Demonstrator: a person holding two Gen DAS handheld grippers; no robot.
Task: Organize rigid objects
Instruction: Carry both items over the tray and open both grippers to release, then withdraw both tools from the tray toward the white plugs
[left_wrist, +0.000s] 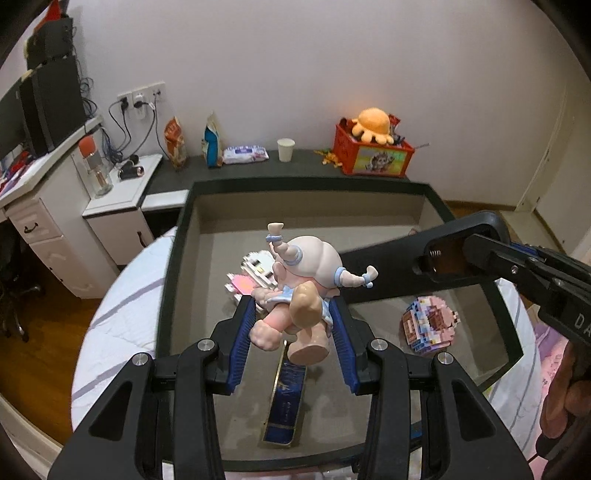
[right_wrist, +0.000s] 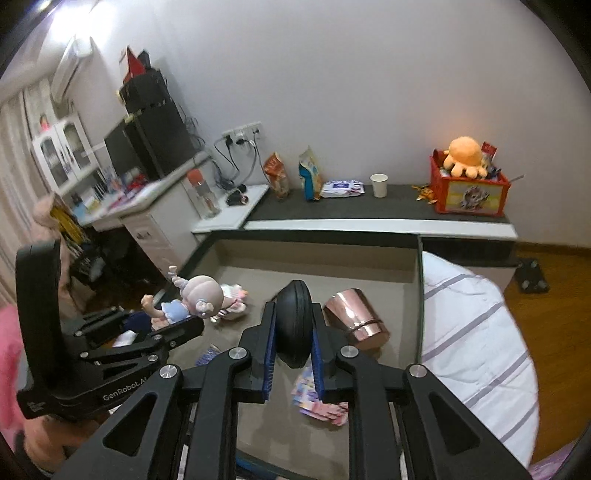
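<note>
The big box (left_wrist: 177, 266) is your landmark: both grippers hang over its floor. Your left gripper (left_wrist: 293, 325) is clamped on the doll (left_wrist: 299, 291), held above the box's left half with its long axis pointing away from you, head forward. Your right gripper (right_wrist: 294, 339) is closed on a black wheel (right_wrist: 294, 325), edge up, right of the doll. The copper cup (right_wrist: 356, 321) lies tipped beyond the wheel.

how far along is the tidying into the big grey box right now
Midway. Already lying in the storage box: a copper cup, two brick-built models and a blue case. In hand: left gripper clamps the doll figure, right gripper clamps a black disc, both above the box. Left: setting both down.
</note>
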